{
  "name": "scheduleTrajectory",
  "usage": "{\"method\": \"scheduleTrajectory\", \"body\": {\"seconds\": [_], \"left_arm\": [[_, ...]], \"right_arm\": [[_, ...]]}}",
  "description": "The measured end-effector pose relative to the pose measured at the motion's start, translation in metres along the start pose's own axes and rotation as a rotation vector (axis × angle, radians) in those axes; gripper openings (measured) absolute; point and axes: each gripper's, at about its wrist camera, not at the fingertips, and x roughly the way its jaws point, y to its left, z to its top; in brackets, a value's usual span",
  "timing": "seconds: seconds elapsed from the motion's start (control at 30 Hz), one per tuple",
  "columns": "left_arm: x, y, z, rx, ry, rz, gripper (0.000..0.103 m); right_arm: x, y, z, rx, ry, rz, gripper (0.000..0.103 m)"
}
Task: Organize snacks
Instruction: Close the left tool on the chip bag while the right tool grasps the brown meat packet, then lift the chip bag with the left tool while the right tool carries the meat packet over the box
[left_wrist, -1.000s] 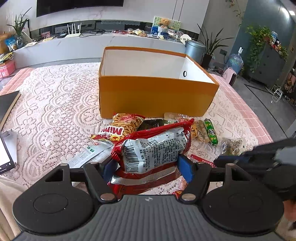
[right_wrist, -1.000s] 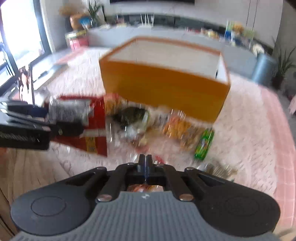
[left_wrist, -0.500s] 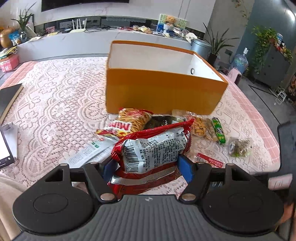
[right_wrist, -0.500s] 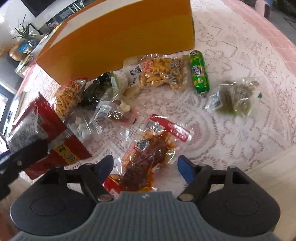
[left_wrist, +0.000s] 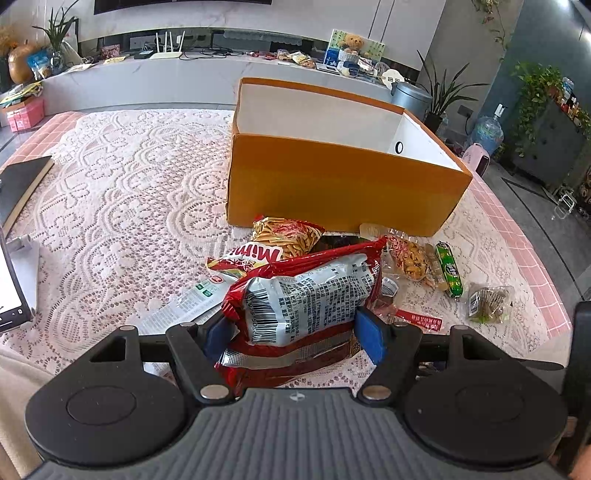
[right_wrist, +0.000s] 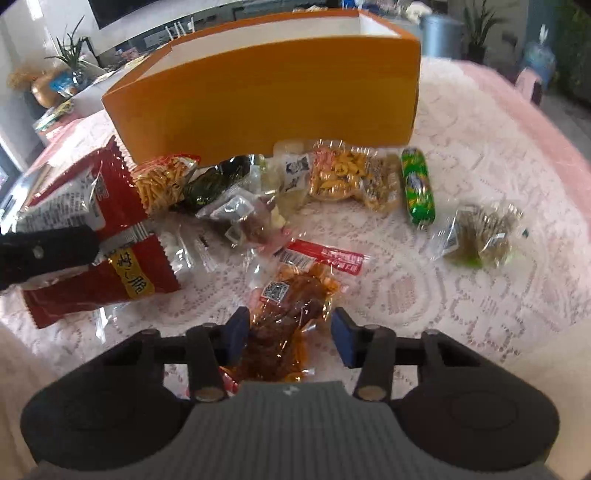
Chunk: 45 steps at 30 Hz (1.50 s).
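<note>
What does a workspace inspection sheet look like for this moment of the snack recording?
Surface: table under a white lace cloth, pink check at its edges.
Job's things: open orange box, nothing seen inside; green sausage stick, clear peanut pack and other small packs loose in front.
Clutter: black book at the left edge.
Grippers: left gripper clamps a large red snack bag; right gripper has just been closing, its pads either side of a brown meat pouch.
Cables: some on the rear counter by a white router.
Surroundings: living room, potted plants, metal bin.
</note>
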Motion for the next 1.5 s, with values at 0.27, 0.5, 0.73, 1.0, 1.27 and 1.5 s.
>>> {"method": "scheduleTrajectory", "body": {"seconds": [0.27,0.5,0.73,1.0,1.27,1.5], "left_arm": [[-0.001,0.001,-0.001,-0.003,0.001,0.0,0.081],[-0.003,-0.005,-0.002,0.013,-0.001,0.001,0.081],[0.0,-0.013,-0.007,0.03,0.027,-0.005,0.081],[0.004,-0.006,-0.011,0.008,0.048,0.014,0.081],[-0.007,-0.006,-0.005,0.004,0.007,0.006,0.081],[-0.026,-0.016,0.023,0.037,-0.078,-0.007,0.081]], "right_arm": [[-0.019,-0.007,-0.002,0.024,-0.022,0.05,0.015],[-0.035,-0.006,0.004,0.005,-0.054,0.066,0.006],[-0.036,0.007,0.003,-0.065,-0.053,0.107,0.009],[-0.015,0.006,0.003,0.013,0.024,0.19,0.019],[-0.036,0.002,0.007,-0.009,-0.038,0.16,0.016],[-0.079,-0.003,0.042,-0.06,-0.173,0.145,0.015]]}}
